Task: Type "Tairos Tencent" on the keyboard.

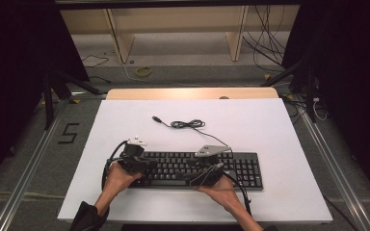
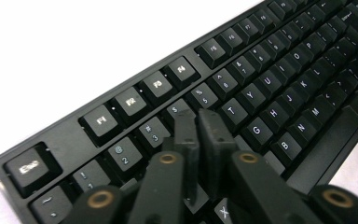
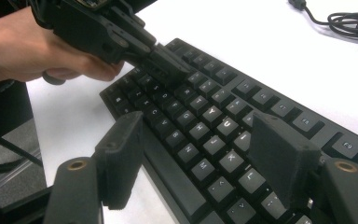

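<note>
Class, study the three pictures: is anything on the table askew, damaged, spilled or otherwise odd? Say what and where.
Nothing looks damaged or spilled. The keyboard lies square on the white tabletop. The one oddity: its USB cable lies bundled behind it, the plug loose on the table, so it is not connected. The left hand-held gripper is shut over the keys; the right hand-held gripper is open.

High view: fixed overhead at the person's side, facing forward and down, takes in the whole white table [image 1: 279,125] and floor beyond. Left gripper view: very near the keyboard [image 2: 242,88], looking along its left half. Right gripper view: close and low, angled across the same keys.
</note>
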Motion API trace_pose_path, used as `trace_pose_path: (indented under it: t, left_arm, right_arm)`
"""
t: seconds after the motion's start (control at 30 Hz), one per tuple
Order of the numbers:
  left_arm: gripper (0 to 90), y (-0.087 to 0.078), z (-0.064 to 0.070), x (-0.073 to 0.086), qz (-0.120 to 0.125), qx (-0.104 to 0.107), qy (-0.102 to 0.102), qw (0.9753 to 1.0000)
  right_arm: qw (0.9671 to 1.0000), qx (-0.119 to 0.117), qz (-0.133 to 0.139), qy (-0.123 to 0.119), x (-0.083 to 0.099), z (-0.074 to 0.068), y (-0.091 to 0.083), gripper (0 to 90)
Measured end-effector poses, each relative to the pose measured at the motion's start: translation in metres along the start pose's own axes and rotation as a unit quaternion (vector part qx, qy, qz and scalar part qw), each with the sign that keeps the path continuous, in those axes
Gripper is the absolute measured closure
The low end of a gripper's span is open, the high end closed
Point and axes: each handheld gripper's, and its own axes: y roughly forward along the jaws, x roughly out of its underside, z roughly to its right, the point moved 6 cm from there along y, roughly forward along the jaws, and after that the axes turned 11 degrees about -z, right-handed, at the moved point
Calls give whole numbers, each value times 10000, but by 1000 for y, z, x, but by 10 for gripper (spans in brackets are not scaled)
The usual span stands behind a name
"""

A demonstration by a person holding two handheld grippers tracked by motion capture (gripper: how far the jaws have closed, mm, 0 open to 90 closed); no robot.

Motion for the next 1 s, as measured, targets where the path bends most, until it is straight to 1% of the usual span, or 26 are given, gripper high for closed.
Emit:
trace_pose_path:
  t: [0.1, 0.27, 0.43, 0.5, 0.57, 0.67, 0.77, 0.83, 1.0]
  left_arm:
    - [805, -3, 1, 0, 49, 50, -30, 10000]
    - [743, -7, 4, -1, 160, 213, -57, 9996]
    - [672, -10, 6, -1, 184, 282, -82, 9994]
    - [638, -12, 7, -1, 234, 371, -127, 9990]
    - [616, -13, 6, 0, 243, 341, -135, 9990]
    - [573, -15, 5, 0, 276, 334, -174, 9989]
    - [532, -17, 5, 0, 308, 345, -169, 9988]
    - [508, -18, 5, 0, 353, 358, -203, 9985]
    - [444, -22, 6, 0, 453, 339, -196, 9982]
  right_arm:
    - [10000, 3, -4, 0, 0, 0, 0, 360]
    - [10000, 1, -4, -1, 0, -1, 0, 361]
    - [10000, -5, -13, -20, 0, -1, 1, 361]
    - [10000, -11, -17, -16, 0, -2, 1, 361]
    - [10000, -11, -17, -14, 0, -2, 1, 361]
    - [10000, -13, -15, -13, 0, -2, 1, 361]
    - [10000, -9, -12, -20, -1, -2, 1, 362]
    - [10000, -14, -16, -26, -1, -2, 1, 362]
    - [10000, -19, -29, -26, -1, -3, 2, 364]
